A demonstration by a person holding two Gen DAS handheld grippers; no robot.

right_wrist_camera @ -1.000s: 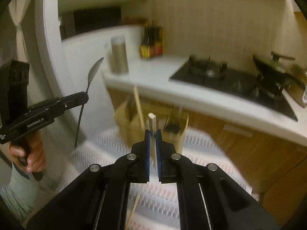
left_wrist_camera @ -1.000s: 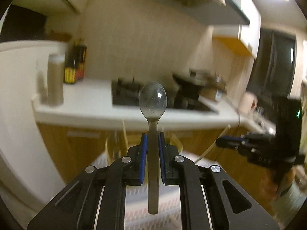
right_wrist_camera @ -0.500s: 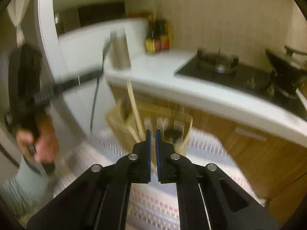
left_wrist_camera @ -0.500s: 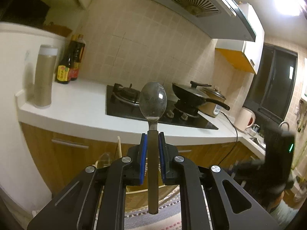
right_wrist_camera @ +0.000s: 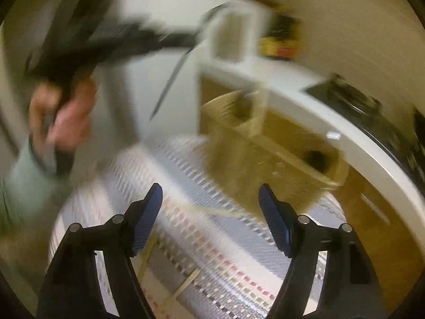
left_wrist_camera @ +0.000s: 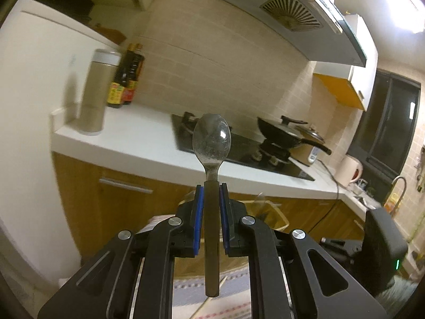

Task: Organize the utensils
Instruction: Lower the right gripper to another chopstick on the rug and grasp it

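Observation:
My left gripper [left_wrist_camera: 211, 199] is shut on a metal spoon [left_wrist_camera: 211, 143], bowl up, handle hanging below the pads. It is held high in front of the kitchen counter. The right wrist view is blurred: my right gripper [right_wrist_camera: 209, 207] is open wide and empty above a woven mat [right_wrist_camera: 191, 228] with loose chopsticks [right_wrist_camera: 183, 287] on it. A wooden utensil holder [right_wrist_camera: 268, 154] stands just beyond it, with a chopstick standing in it. The left gripper with the spoon [right_wrist_camera: 172, 74] shows at upper left there. The holder's rim [left_wrist_camera: 276, 210] peeks behind my left fingers.
A white counter [left_wrist_camera: 138, 135] carries a steel canister [left_wrist_camera: 93, 90], sauce bottles [left_wrist_camera: 124, 77], a gas hob [left_wrist_camera: 239, 148] with a black pan [left_wrist_camera: 284, 133], and a kettle [left_wrist_camera: 350, 170]. Wooden cabinet fronts [left_wrist_camera: 119, 199] lie below. A white fridge side [left_wrist_camera: 24, 133] stands at left.
My right gripper has opened wide and swung down toward the mat; it was shut before. My left gripper has tilted upward with the spoon still held.

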